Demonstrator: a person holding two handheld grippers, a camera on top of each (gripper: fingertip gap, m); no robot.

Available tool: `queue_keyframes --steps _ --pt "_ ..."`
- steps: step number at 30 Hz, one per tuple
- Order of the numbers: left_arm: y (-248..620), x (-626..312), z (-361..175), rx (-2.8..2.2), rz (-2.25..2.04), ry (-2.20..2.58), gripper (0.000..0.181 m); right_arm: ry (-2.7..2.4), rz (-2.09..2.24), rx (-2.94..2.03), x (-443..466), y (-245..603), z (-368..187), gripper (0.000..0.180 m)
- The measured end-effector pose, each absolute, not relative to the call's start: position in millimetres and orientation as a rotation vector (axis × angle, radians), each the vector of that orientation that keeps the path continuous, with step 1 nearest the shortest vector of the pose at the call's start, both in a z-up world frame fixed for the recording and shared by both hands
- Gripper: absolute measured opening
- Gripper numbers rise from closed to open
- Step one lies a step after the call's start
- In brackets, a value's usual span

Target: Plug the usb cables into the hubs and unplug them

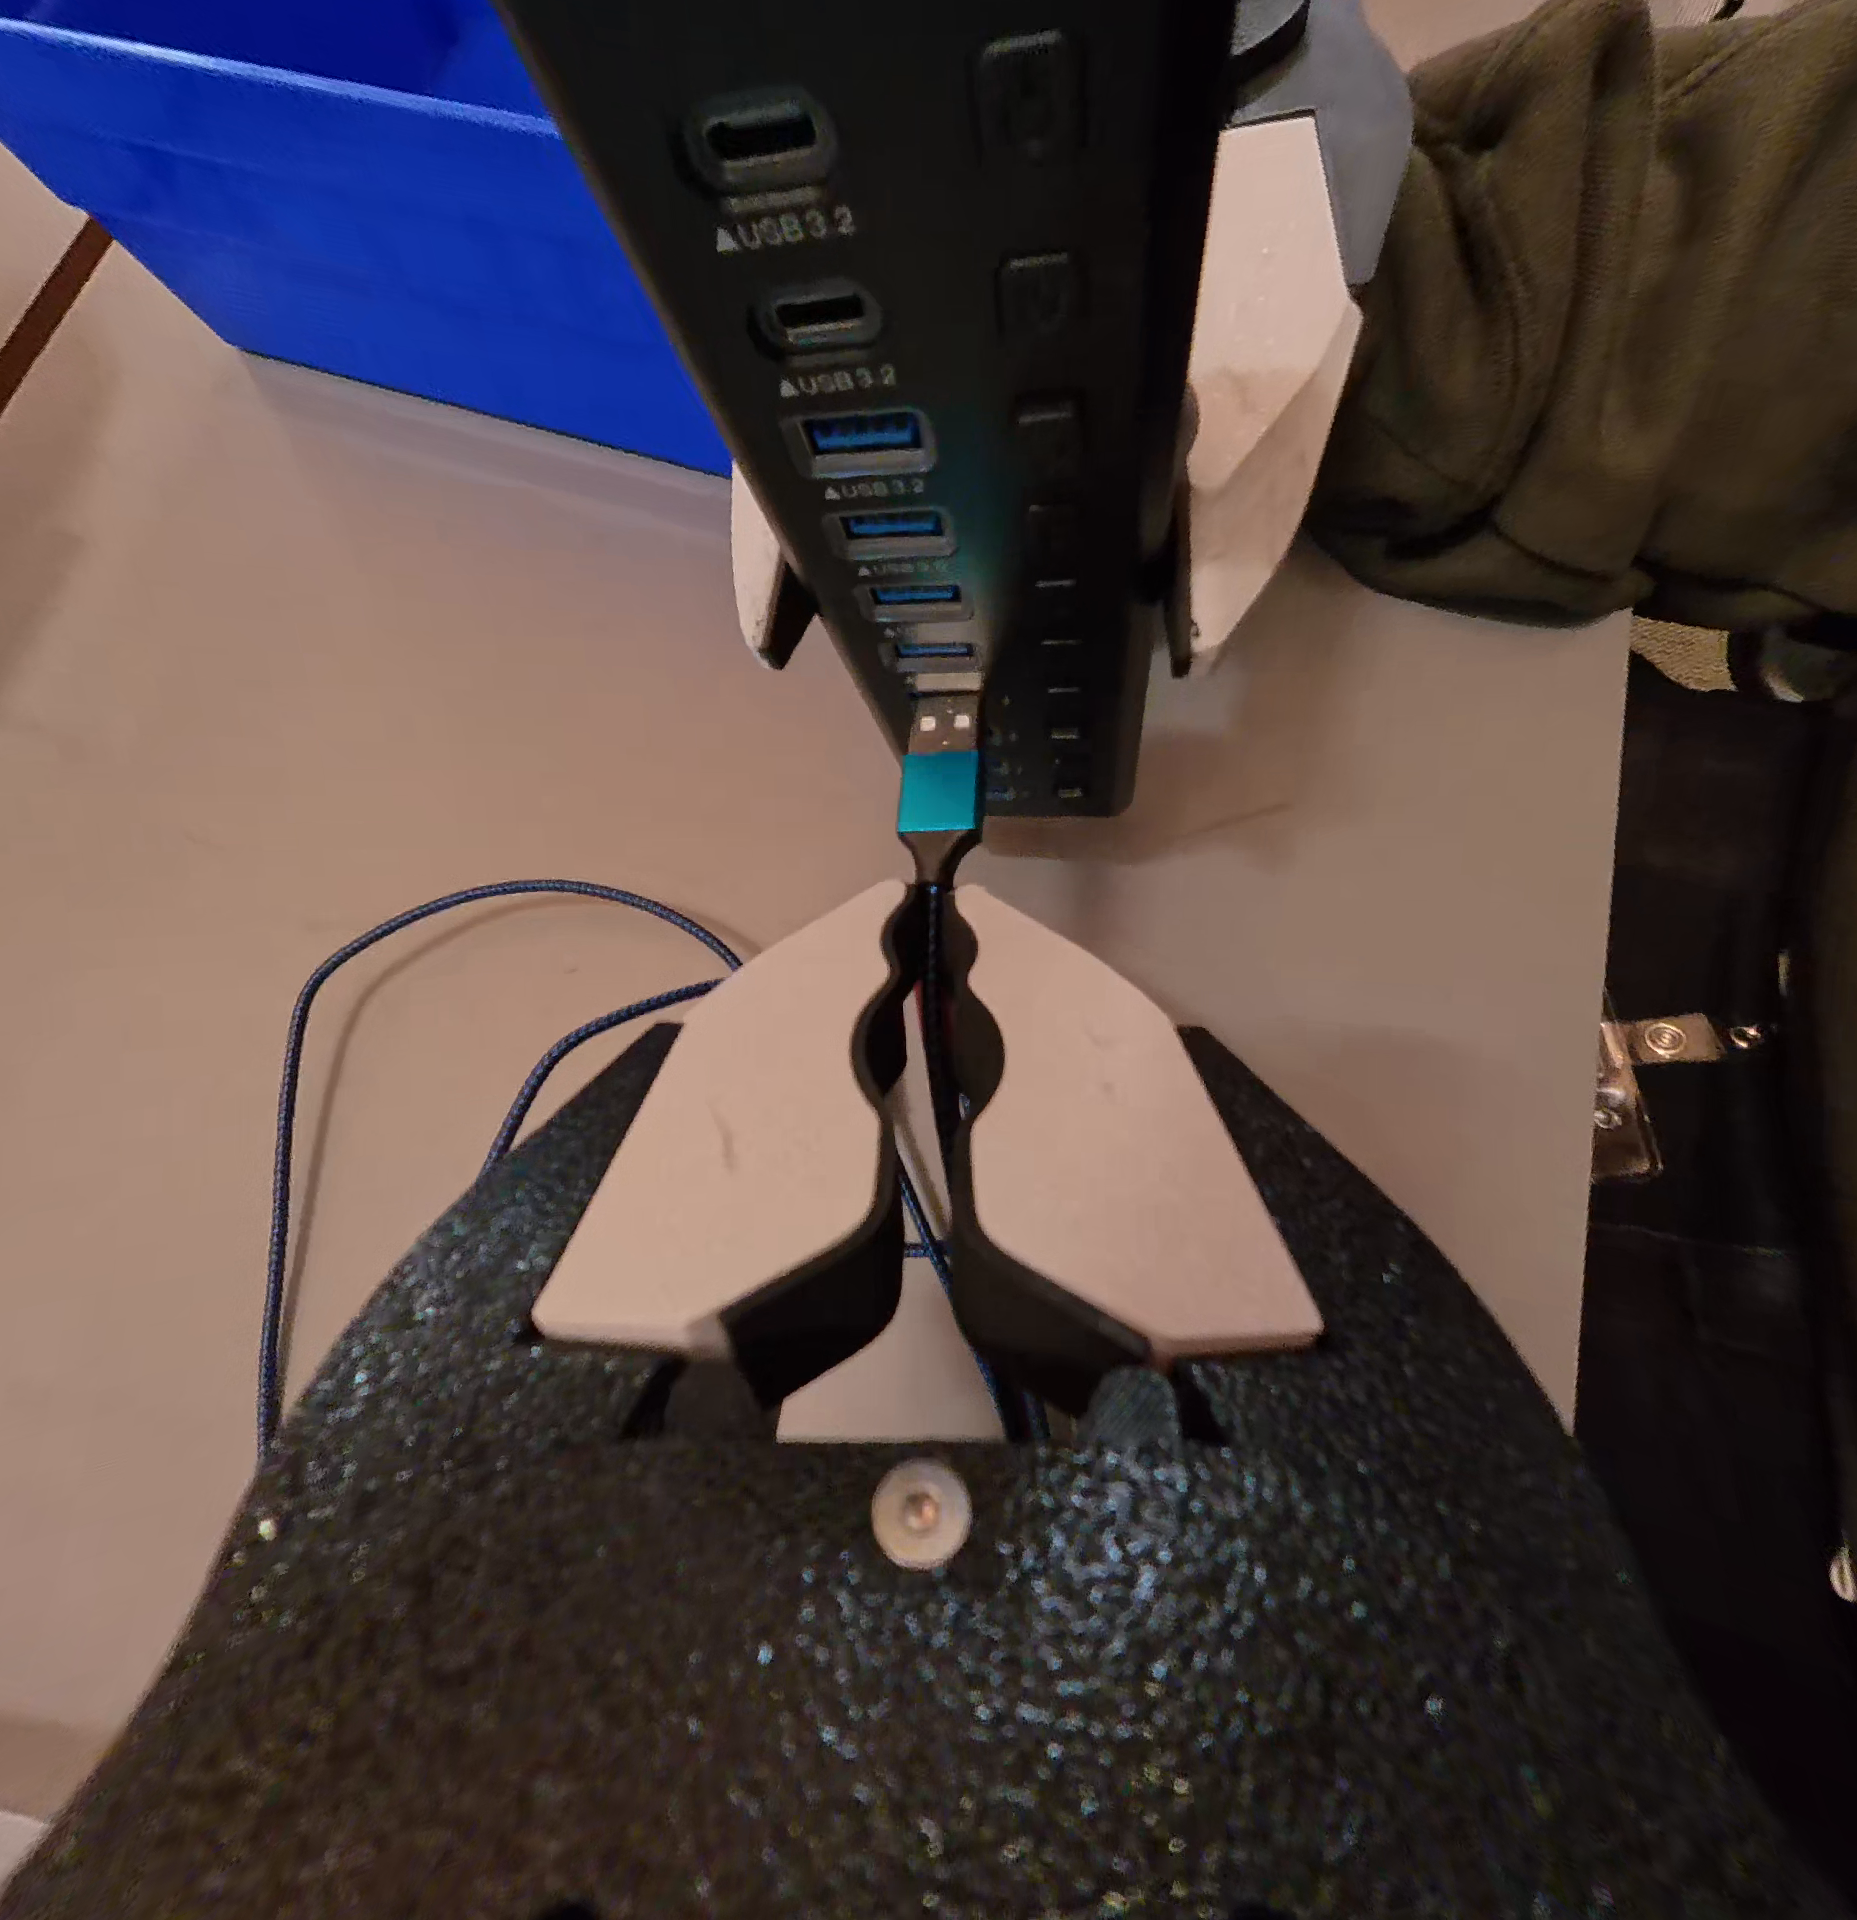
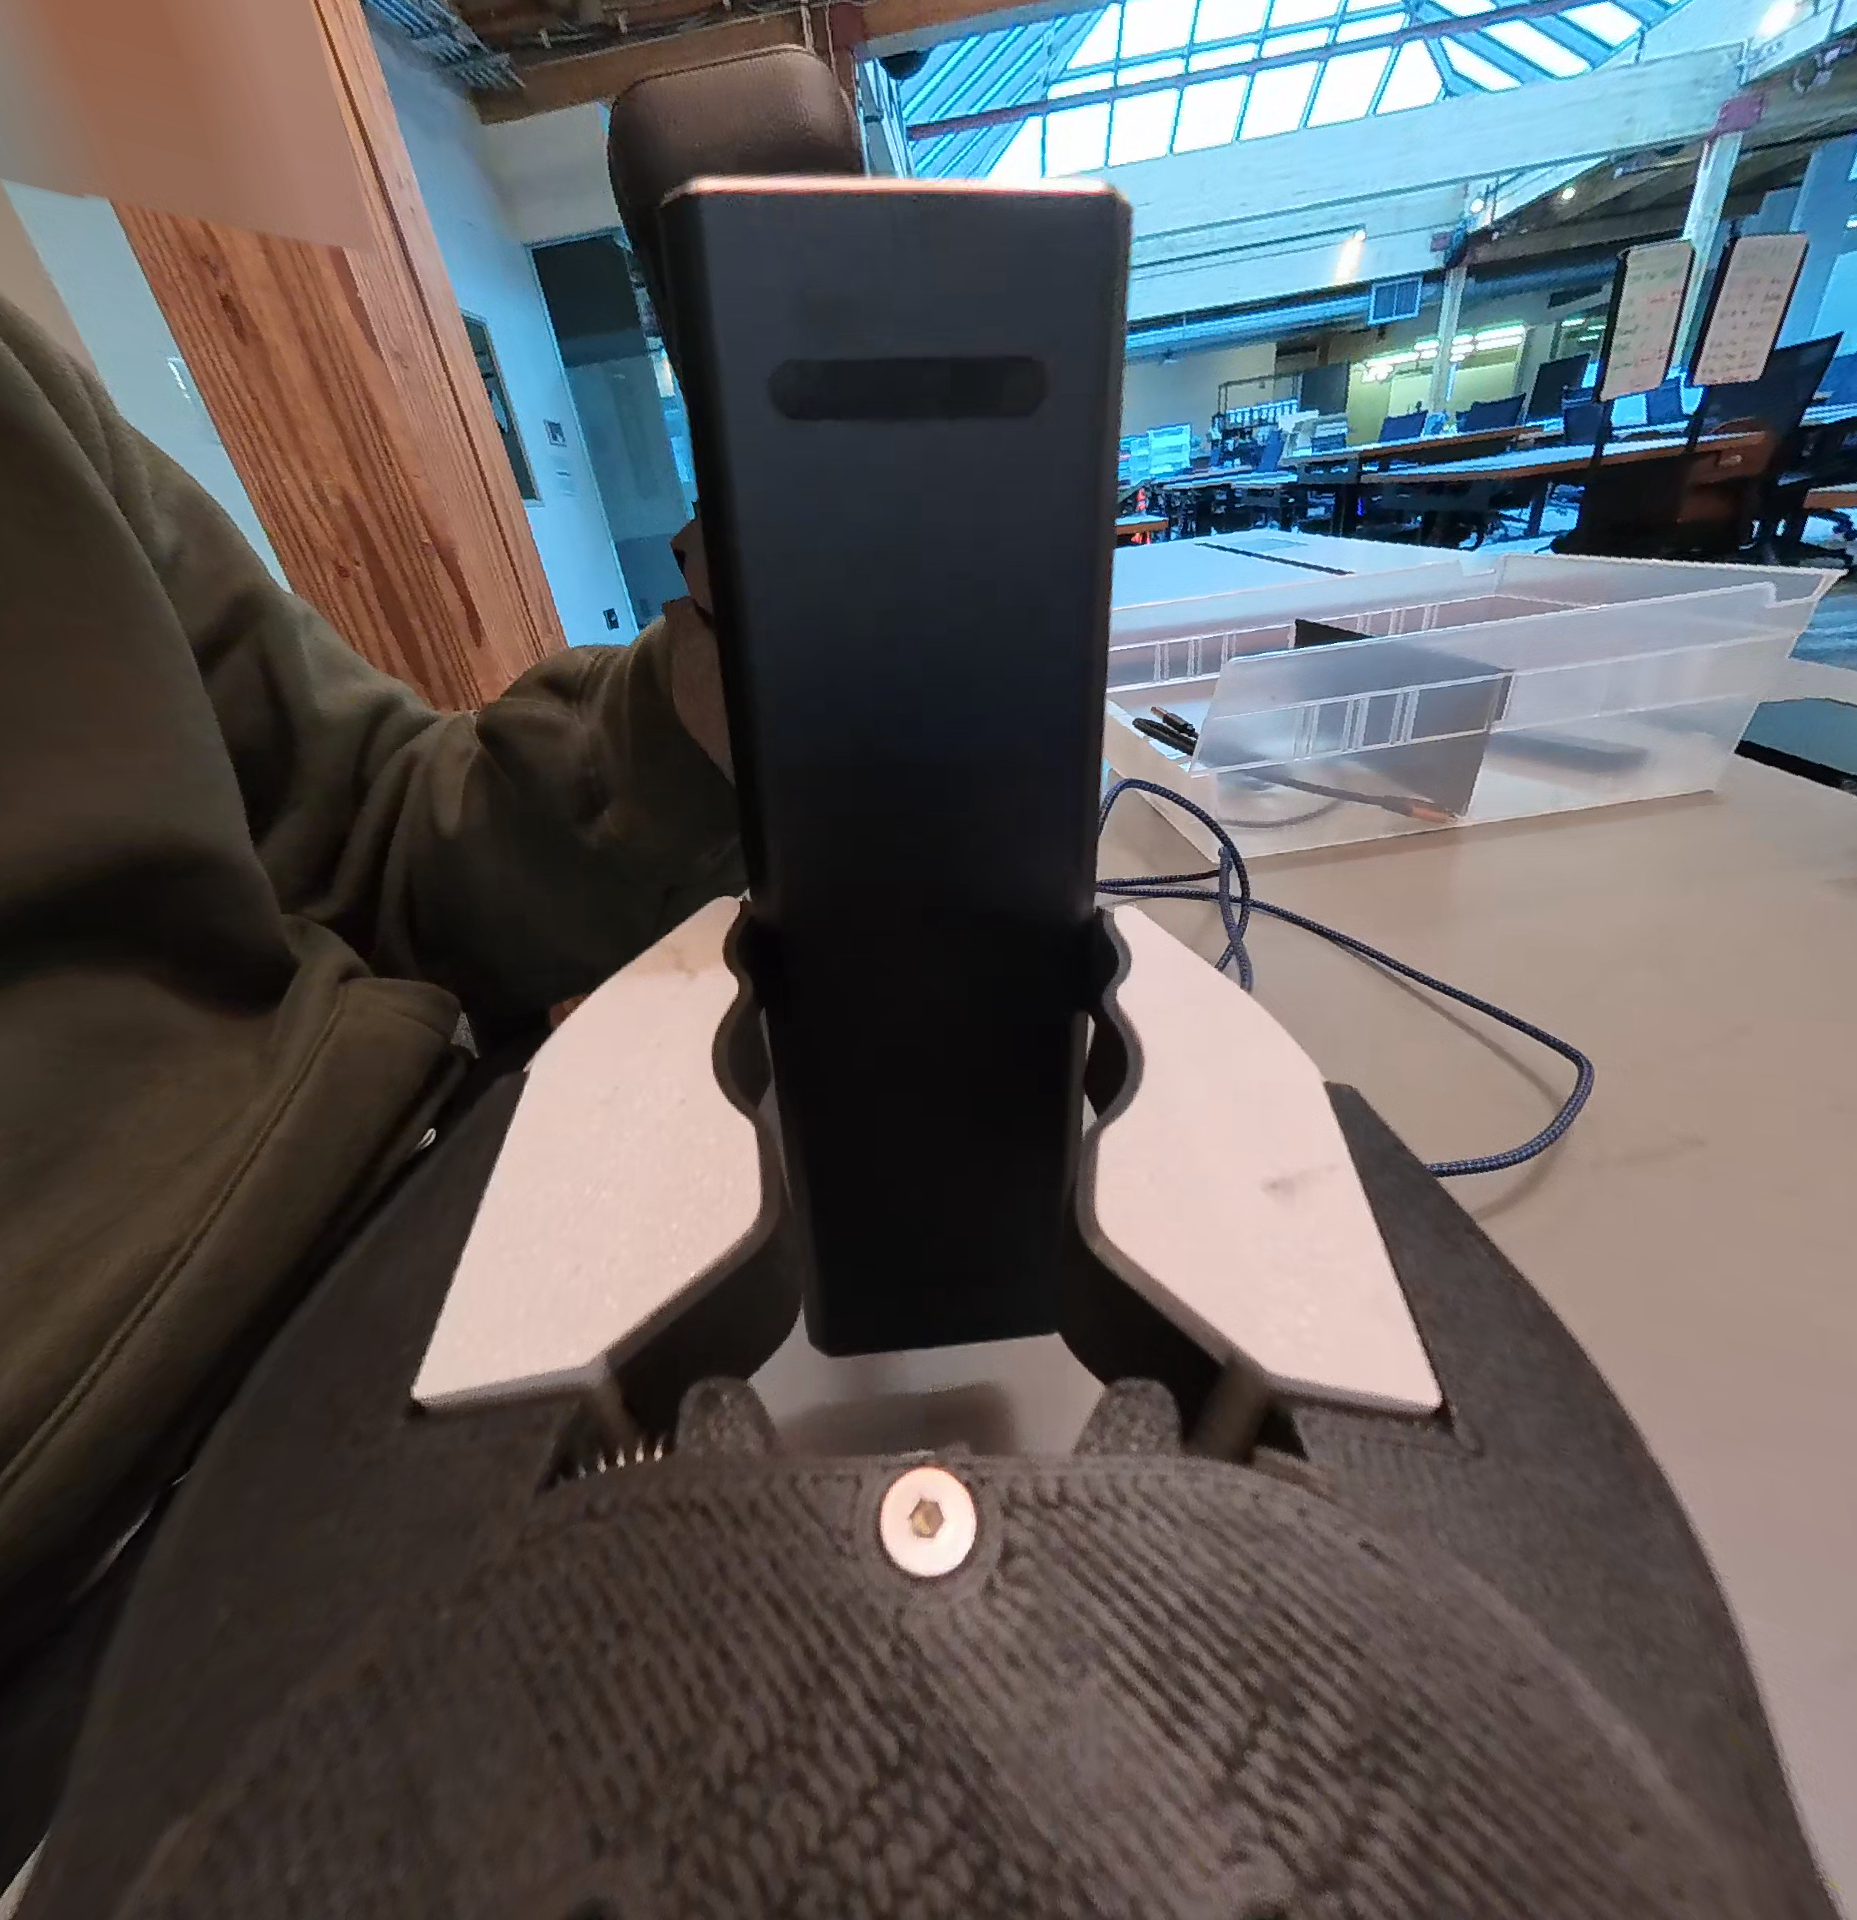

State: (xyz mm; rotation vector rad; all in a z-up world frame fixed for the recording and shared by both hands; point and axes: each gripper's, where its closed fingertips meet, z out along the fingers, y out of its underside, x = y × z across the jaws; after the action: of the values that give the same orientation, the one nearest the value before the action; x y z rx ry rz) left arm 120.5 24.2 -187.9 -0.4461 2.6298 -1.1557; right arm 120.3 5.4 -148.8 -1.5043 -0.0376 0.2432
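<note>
Item: USB plug [image 1: 939, 774], teal-collared, on braided cable [image 1: 290, 1091]; pinched at its neck by left gripper [image 1: 934, 894], jaws narrow. Metal tip lay at the near-end port of hub [image 1: 903, 364], seating depth unclear. Hub's long axis ran with the plug; right gripper [image 2: 919, 935] clamped its sides above the table [image 1: 280, 727].

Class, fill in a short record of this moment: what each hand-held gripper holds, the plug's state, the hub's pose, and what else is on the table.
left hand-held gripper: shut on the braided cable just behind its teal plug
plug state: metal tip at the hub's lower ports, not fully seated
right hand-held gripper: shut on the black USB hub, held lifted off the table
table items: blue bin, clear tray
</note>
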Motion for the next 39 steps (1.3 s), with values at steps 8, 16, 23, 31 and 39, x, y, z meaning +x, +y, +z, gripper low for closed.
queue_keyframes --steps 8,16,23,31,39 --pt "9.9 123.9 -187.6 -0.457 -1.357 2.574 0.002 -0.011 0.272 -1.445 123.6 -0.1 -142.4 0.061" --pt "10.6 119.2 -184.9 -0.436 -1.498 2.590 0.004 -0.006 0.272 -1.437 124.6 -1.1 -141.5 0.061" --pt "5.5 122.8 -200.9 -0.415 -1.431 2.592 0.006 -0.018 0.272 -1.459 122.4 1.3 -143.6 0.061" --pt "-2.2 119.9 -138.5 -0.407 -1.684 2.334 0.072 -0.030 0.258 -1.492 120.1 5.1 -147.1 0.061" --pt "-12.5 124.0 -121.1 -0.440 -1.776 2.147 0.057 -0.073 0.227 -1.581 112.2 15.3 -157.2 0.060"
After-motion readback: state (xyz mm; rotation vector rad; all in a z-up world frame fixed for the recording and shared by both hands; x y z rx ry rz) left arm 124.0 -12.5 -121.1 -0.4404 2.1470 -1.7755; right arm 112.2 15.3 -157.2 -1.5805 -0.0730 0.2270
